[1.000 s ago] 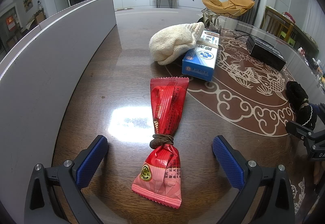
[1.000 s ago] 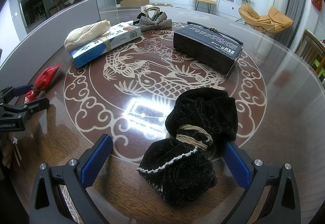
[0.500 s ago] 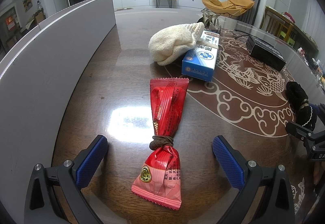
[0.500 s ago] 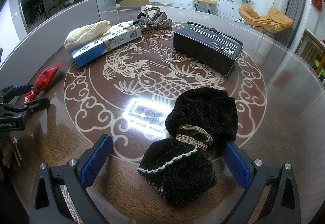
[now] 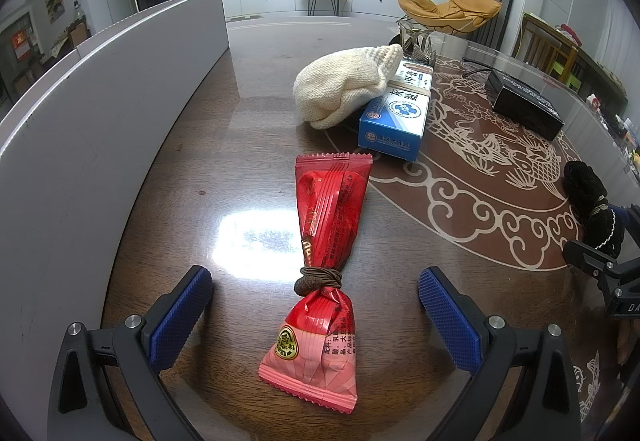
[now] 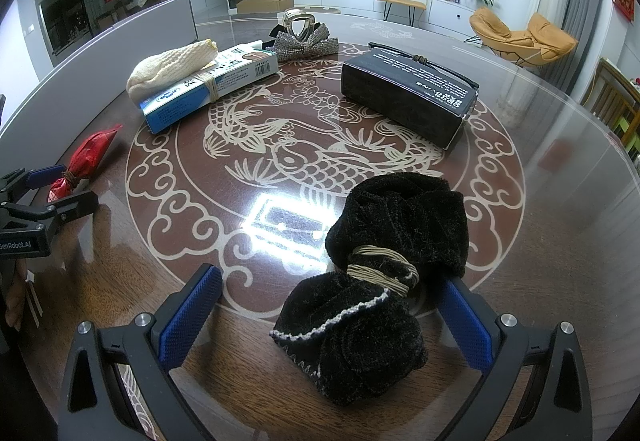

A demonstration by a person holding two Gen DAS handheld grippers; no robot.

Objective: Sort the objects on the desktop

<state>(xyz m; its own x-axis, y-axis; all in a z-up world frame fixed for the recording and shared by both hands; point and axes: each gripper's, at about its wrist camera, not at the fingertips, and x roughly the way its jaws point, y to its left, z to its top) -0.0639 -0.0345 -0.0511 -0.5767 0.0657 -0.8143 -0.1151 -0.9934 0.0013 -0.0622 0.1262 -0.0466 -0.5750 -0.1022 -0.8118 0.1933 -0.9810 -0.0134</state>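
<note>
Left wrist view sits low over the table (image 5: 240, 145), near its left edge beside the grey panel (image 5: 100, 113), facing the TV wall, close on the red packet (image 5: 324, 281). Right wrist view hovers low farther right, close on the black pouch (image 6: 376, 281). Both share the blue box (image 6: 200, 93) and each other's gripper.
</note>
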